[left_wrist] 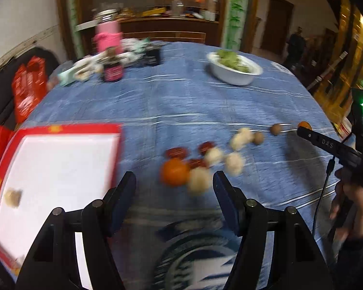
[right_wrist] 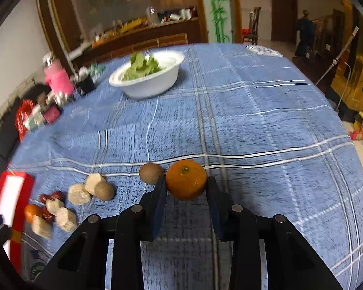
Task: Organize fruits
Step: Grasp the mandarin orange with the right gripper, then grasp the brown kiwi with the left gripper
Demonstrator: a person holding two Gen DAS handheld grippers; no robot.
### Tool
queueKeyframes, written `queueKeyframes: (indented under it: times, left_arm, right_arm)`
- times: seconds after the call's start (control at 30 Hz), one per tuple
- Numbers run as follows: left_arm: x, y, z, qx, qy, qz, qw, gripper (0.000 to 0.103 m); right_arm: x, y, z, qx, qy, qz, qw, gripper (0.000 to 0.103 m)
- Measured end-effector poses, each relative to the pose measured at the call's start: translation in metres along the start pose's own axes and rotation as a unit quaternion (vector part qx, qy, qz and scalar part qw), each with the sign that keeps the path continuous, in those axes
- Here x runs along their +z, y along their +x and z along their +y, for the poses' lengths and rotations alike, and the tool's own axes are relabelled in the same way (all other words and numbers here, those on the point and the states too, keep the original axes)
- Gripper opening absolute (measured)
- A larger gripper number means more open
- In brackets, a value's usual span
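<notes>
Right gripper: my fingers bracket the tangerine on the blue checked tablecloth, pads at its flanks; contact uncertain. A brown round fruit lies just beside the tangerine. Left gripper: spread wide, holding nothing, near a second tangerine. Red-rimmed tray: well apart from the first tangerine.

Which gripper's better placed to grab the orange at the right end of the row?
Right. The right gripper already has its jaws open on either side of that orange. The left gripper hangs open over the other orange, near the tray.
</notes>
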State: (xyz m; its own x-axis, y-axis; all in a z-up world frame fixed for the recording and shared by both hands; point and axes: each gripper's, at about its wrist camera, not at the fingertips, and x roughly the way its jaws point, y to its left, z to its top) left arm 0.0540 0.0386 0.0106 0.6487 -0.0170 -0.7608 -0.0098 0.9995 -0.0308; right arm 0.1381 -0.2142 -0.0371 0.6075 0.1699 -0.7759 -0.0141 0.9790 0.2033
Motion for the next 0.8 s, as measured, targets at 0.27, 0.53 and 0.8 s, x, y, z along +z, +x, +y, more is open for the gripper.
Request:
queueKeyframes:
  times: [0.27,0.53,0.8]
  left_arm:
    - [0.045,0.05,-0.107,-0.055,0.086,0.004,0.9947,0.065]
    - [0.058,0.104,-0.163,-0.073,0.091,0.036,0.9925,0.065]
    - [0.055,0.122,-0.169,-0.049,0.101,0.034,0.9931,0.023]
  right_arm:
    - [-0.001,-0.034,-0.044,0.035,0.064,-0.065,0.995,0.034]
    - [0.002,-0.046,-0.067,0.072,0.101,-0.086,0.988,0.034]
    - [0.003,-0.047,-0.066,0.092,0.108,-0.086,0.986,0.034]
